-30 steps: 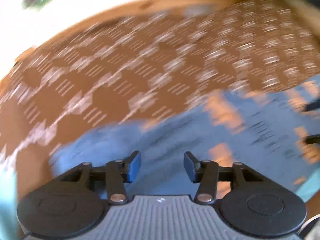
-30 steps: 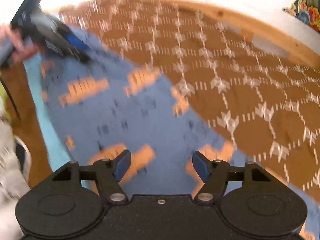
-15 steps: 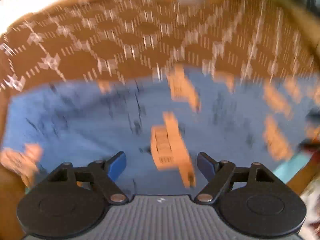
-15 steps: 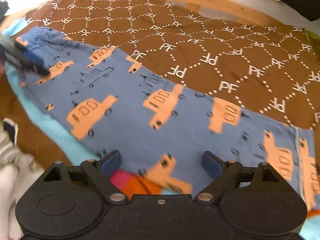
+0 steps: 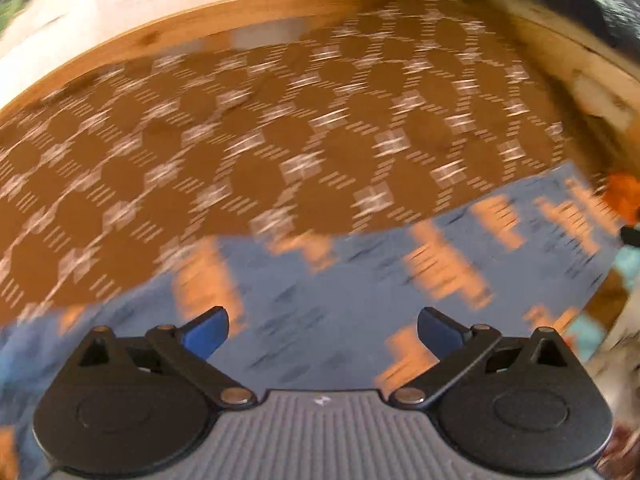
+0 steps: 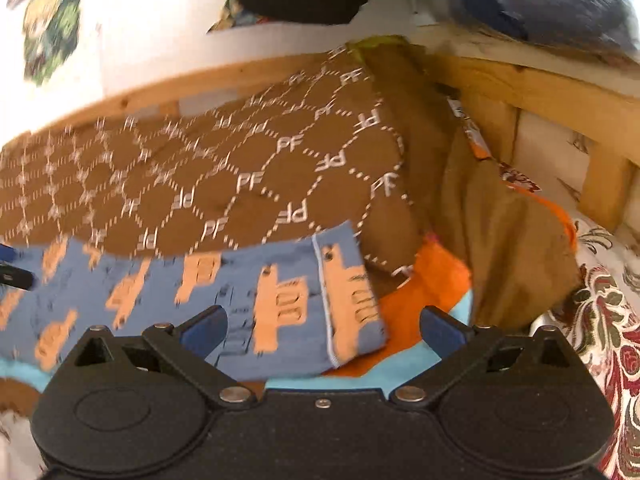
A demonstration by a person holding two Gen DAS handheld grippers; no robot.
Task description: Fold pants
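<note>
Blue pants point(image 5: 320, 280) printed with orange trucks lie flat on a brown patterned blanket point(image 5: 240, 140) in the blurred left wrist view. The left gripper point(image 5: 322, 328) hovers over them, fingers spread wide, holding nothing.

From the right wrist, the pants' hemmed end point(image 6: 344, 292) lies over an orange cloth point(image 6: 432, 280). The right gripper point(image 6: 322, 328) hangs above it, fingers apart and empty, with a wooden bed frame point(image 6: 560, 80) behind.

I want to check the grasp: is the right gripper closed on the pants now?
No, the right gripper is wide open, and the blue pants lie flat between its fingers.
</note>
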